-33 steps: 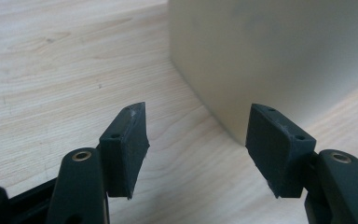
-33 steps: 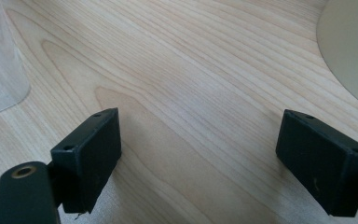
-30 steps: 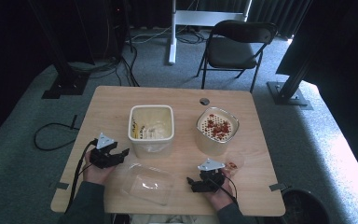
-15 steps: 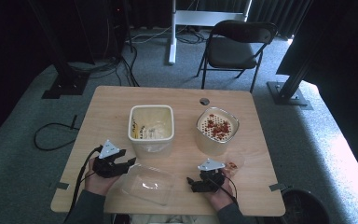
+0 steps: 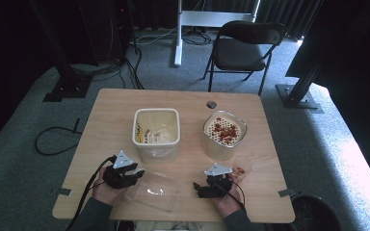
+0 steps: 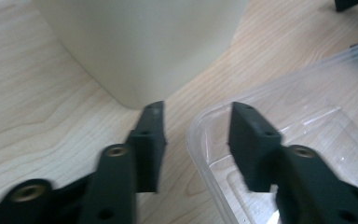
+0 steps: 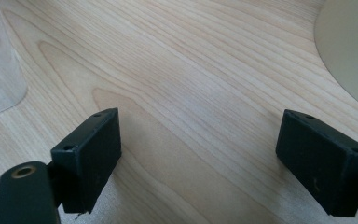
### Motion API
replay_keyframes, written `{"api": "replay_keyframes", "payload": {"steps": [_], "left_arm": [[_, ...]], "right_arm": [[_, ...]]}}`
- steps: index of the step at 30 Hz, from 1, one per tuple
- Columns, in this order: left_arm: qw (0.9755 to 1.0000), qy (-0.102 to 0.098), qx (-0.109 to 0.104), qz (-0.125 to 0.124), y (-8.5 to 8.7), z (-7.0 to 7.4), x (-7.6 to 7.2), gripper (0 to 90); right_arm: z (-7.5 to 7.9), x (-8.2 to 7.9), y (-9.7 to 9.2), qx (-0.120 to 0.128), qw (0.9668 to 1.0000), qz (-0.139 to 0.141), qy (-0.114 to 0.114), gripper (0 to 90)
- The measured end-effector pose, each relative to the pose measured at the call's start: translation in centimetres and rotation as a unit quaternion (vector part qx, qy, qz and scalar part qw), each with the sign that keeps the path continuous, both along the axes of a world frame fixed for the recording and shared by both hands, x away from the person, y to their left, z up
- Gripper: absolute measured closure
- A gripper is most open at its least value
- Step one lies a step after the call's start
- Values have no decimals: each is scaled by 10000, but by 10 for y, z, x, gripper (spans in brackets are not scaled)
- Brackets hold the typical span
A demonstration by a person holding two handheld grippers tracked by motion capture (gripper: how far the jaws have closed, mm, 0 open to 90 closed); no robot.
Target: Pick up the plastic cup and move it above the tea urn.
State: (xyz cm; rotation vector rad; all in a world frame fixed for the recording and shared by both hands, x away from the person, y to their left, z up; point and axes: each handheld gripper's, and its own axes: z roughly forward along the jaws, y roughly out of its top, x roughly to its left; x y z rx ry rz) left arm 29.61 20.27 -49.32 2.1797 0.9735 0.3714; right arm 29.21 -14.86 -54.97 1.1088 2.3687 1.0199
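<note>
Clear plastic lid (image 5: 152, 191) lies flat at the table's (image 5: 111, 115) near edge, its rim between the left gripper's (image 6: 196, 126) jaws, which have just been narrowing without yet pinching it, while the right gripper (image 7: 198, 154) rests wide apart over bare wood

Left tongs (image 5: 136, 174) at clear lid (image 5: 154, 190) edge, closing.

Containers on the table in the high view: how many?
3: a square cream container left of centre, a round one holding red pieces to its right, and a clear plastic tray at the near edge.
</note>
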Motion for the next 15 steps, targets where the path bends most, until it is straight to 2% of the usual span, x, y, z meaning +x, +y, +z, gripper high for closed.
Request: {"api": "replay_keyframes", "payload": {"steps": [4,7,15], "left_arm": [[9999,97,28,-15,0,-2,4,740],[9999,99,13,6,1,-2,5,780],[9998,110,-163,99,5,1,9,797]], "right_arm": [[0,0,0,0,10000,0,0,134],[0,0,0,1,10000,0,0,134],[0,0,0,1,10000,-1,2,134]]}}
